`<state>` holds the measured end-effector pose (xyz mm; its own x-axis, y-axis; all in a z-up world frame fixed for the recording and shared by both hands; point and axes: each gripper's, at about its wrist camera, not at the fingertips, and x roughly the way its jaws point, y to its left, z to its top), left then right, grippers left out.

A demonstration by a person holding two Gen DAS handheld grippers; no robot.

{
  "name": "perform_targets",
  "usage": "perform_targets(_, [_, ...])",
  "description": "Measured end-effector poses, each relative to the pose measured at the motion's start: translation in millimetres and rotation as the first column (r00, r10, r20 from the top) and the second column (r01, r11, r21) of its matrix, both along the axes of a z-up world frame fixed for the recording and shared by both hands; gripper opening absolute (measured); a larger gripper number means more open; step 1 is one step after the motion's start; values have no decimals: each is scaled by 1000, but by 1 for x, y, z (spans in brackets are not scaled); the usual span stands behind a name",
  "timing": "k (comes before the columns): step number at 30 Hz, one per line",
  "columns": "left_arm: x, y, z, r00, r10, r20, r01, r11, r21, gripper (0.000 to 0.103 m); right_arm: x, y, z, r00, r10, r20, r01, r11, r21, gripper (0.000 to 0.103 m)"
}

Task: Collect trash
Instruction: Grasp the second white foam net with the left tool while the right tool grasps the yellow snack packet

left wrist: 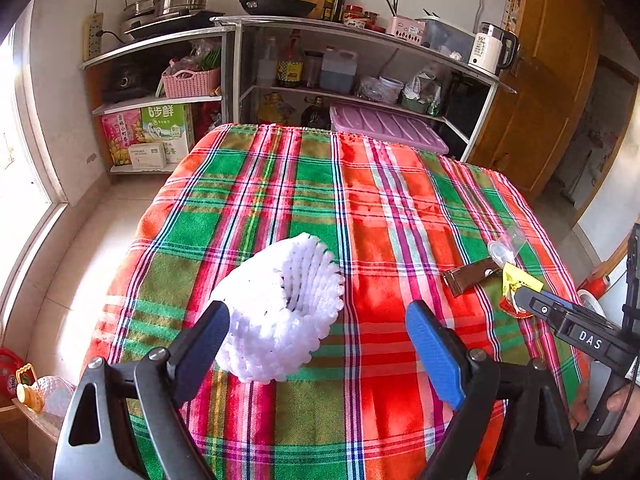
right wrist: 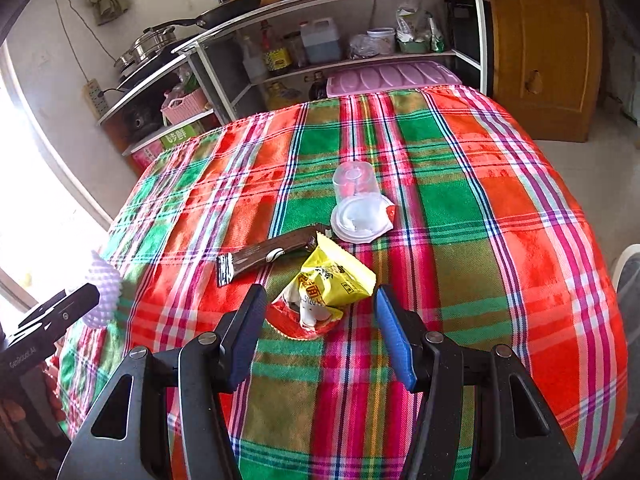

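Both grippers were held over the plaid-clothed table (left wrist: 400,200), jaws apart and nothing clamped.

The left gripper (left wrist: 318,330) was seen with its jaws spread wide; a white foam fruit net (left wrist: 280,312) lay on the cloth just ahead of them, its near edge beside the left finger (left wrist: 200,344), though contact could not be told. The right gripper (right wrist: 320,332) was seen with its jaws parted and empty, and a crumpled yellow snack wrapper (right wrist: 332,280) lay on the cloth between and just beyond the fingertips, on top of an orange-red wrapper (right wrist: 288,324). A brown bar wrapper (right wrist: 268,256) was found just behind it, and a clear plastic cup (right wrist: 354,184) was seen lying on its side near a white lid (right wrist: 360,218). Shelves (left wrist: 240,28) of kitchenware were visible behind the table.
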<state>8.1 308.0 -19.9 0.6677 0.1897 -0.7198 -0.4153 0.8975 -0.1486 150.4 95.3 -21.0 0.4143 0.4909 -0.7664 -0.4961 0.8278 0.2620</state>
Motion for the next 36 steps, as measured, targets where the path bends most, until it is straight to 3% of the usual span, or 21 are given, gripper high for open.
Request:
perform_targets(3, [-8,3,4,1000,5,25,-5,1000,4,91,1,2,2,1000,-14,13,15,1000,-15,57])
perform_targets(7, [-6,10,0,999,42,-15,-41,997,70,91,5,5,-1,999,-33,9,34,999,-40,57])
perform_targets(13, [1,18,-13,995,77,-56,-72,994,82,91,8,6,-5,998,-64,7,64,996,-64,57])
perform_targets(15, [-1,19,-14,998,58,-32,-56,997,47,89,9,5,-6,998,-64,9,65,996,-62,57])
perform_targets(16, [-2,19,-14,998,54,-29,-53,998,41,87,8,4,-5,998,-66,11,67,996,-60,57])
perform_targets(18, [1,18,-16,998,53,-45,-51,998,45,74,8,3,-5,998,-67,5,67,996,-53,56])
perform_targets(24, [5,16,-18,999,19,-48,-19,1000,10,55,7,6,-9,998,-63,6,63,996,-60,37])
perform_targets(29, [7,11,-16,999,3,-34,-3,1000,17,36,5,3,-9,998,-65,13,66,996,-58,32])
perform_targets(36, [6,4,-12,1000,-24,-15,25,1000,8,28,-1,-2,-8,998,-61,31,62,997,-47,25])
